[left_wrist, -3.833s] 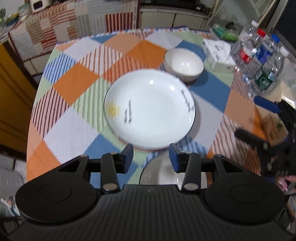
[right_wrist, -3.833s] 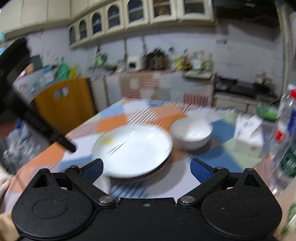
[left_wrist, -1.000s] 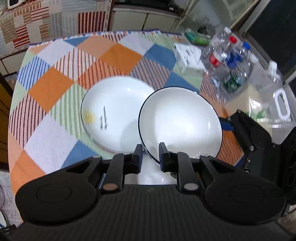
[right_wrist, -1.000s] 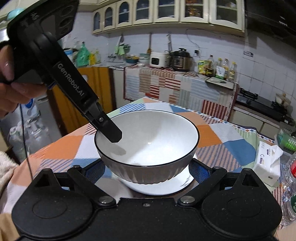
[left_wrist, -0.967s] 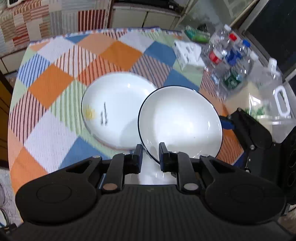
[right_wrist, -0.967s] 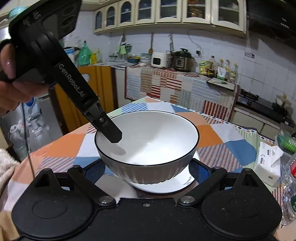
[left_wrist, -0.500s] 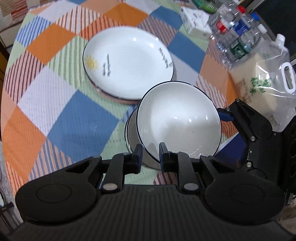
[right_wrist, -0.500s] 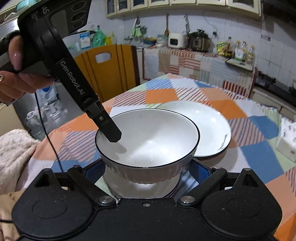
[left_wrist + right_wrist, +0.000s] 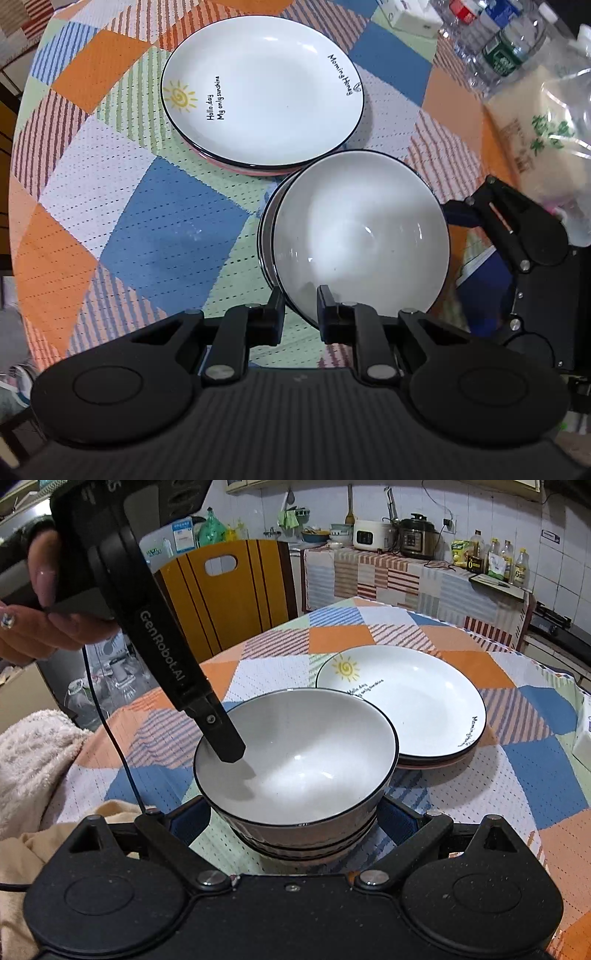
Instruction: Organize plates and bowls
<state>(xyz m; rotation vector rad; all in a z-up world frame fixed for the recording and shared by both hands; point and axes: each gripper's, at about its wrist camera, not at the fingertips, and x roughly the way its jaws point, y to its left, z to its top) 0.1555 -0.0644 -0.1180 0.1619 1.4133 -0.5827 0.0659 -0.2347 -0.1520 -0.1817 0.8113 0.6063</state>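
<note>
Bowl [image 9: 360, 240], white inside with a dark rim, sits nested on a second bowl [image 9: 266, 236] of the same kind; only that lower one's rim and ribbed wall show beneath it. The pair stands on the counter [image 9: 166, 229], just beside the near edge of the plate stack [image 9: 262, 92].

Left hand-held gripper [image 9: 300, 314]: fingers pressed in on the top bowl's near rim, one inside the bowl, one outside. A pinch on the rim wall.

Right hand-held gripper [image 9: 293, 818]: spread wide, its blue pads flanking the bowl's body on either side from the opposite end. Whether the pads touch the wall cannot be told; the bowl hides the contact.

Key relation: the bowl lies directly ahead of both grippers and between them, so neither is clearly nearer. Being round, it has no long axis. The top bowl looks slightly off-centre and tilted in the lower one, so the likely next step is letting it settle before release.

Containers: top bowl empty. Top plate, with a sun drawing and lettering, empty too; at least one more plate lies under it, with a pinkish edge showing.

Beyond the plates from the bowls: water bottles [image 9: 495, 40], a tissue box [image 9: 410, 14]. To the bowls' right, a clear bag [image 9: 546, 129].
</note>
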